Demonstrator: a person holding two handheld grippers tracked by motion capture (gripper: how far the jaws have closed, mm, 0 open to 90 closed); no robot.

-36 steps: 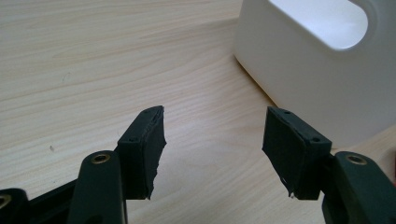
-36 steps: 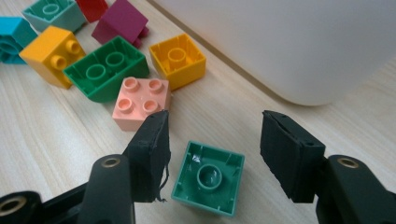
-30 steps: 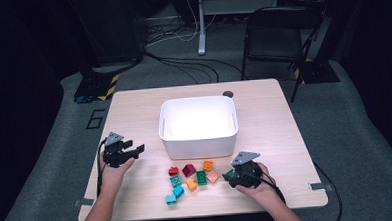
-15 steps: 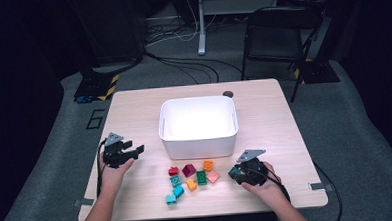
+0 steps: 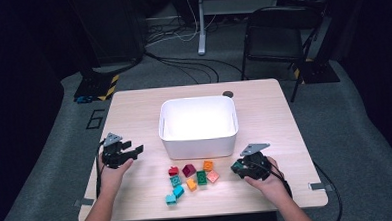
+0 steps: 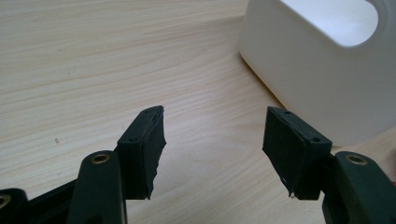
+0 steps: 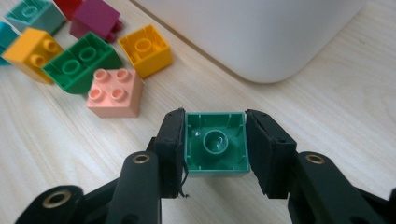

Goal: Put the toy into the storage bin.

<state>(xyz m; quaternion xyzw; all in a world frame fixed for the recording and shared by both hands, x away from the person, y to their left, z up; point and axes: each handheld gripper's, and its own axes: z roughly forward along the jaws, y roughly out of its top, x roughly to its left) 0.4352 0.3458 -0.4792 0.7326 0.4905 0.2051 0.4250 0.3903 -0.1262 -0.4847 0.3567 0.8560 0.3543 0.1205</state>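
Here the green block (image 7: 215, 143) sits clamped between the two black pads of the right gripper (image 7: 215, 147), hollow underside facing the camera; those jaws have just been closing and now press on both its side walls. In the high view that gripper (image 5: 238, 167) hangs low over the table (image 5: 134, 123), at about four o'clock from the white bin (image 5: 198, 124) and just right of the loose blocks. Doing this step well probably means lifting straight up first, since the pink block (image 7: 114, 93) and orange block (image 7: 144, 49) lie close at ten and eleven o'clock, then carrying the block over the near rim before letting go. The left gripper (image 6: 212, 135) rests with its jaws spread wide and nothing between them, the bin at its one o'clock.
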